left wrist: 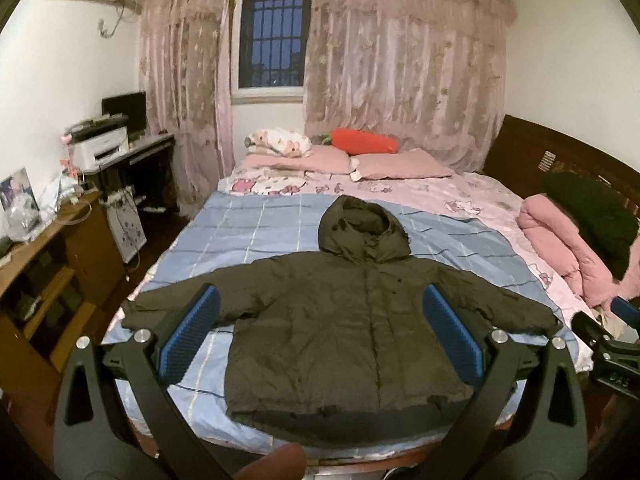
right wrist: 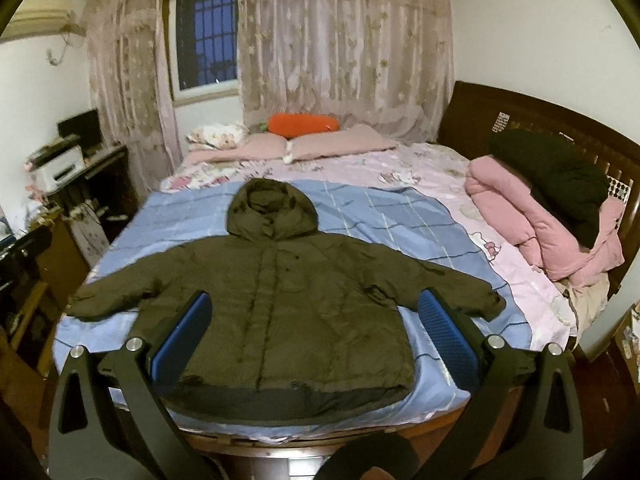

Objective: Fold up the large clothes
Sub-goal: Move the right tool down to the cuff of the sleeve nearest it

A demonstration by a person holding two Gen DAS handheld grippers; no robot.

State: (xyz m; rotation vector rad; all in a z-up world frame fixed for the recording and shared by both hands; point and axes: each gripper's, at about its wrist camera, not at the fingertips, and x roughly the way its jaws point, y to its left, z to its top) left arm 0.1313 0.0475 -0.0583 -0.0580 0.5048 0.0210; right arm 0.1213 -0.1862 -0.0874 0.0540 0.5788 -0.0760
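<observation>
- On the blue checked sheet [left wrist: 248, 232], at the near end of the bed [right wrist: 532, 280], the dark hooded jacket [left wrist: 340, 320] lies front up, both sleeves spread sideways and the hood [left wrist: 360, 228] pointing away from us toward the pillows [left wrist: 400, 164]. We judge it was laid out flat like this so that the folding can begin from a clean shape; no fold is made yet.
- Above the jacket's hem, we hold the left gripper [left wrist: 320, 332] with its blue pads [left wrist: 190, 332] wide apart, touching nothing.
- Over the jacket's right half, the right gripper [right wrist: 312, 340] hangs the same way, its fingers spread and empty, clear of the cloth.
- We read this high, backed-off pose as a look over the whole jacket before we choose a sleeve.
- Beside the jacket's left sleeve [left wrist: 172, 304] the sheet runs out quickly: the cuff lies near the bed's side edge, with the wooden desk [left wrist: 60, 248] beyond.
- Past the jacket's right cuff [right wrist: 486, 300] some bare sheet shows, then the pink quilt [right wrist: 532, 220] with a dark garment [right wrist: 560, 176] on it, well apart from the jacket.
- Beyond the hood there is open bedding up to the pillows, so the room to fold lies inward and away from us; the hem sits near the bed's near edge.
</observation>
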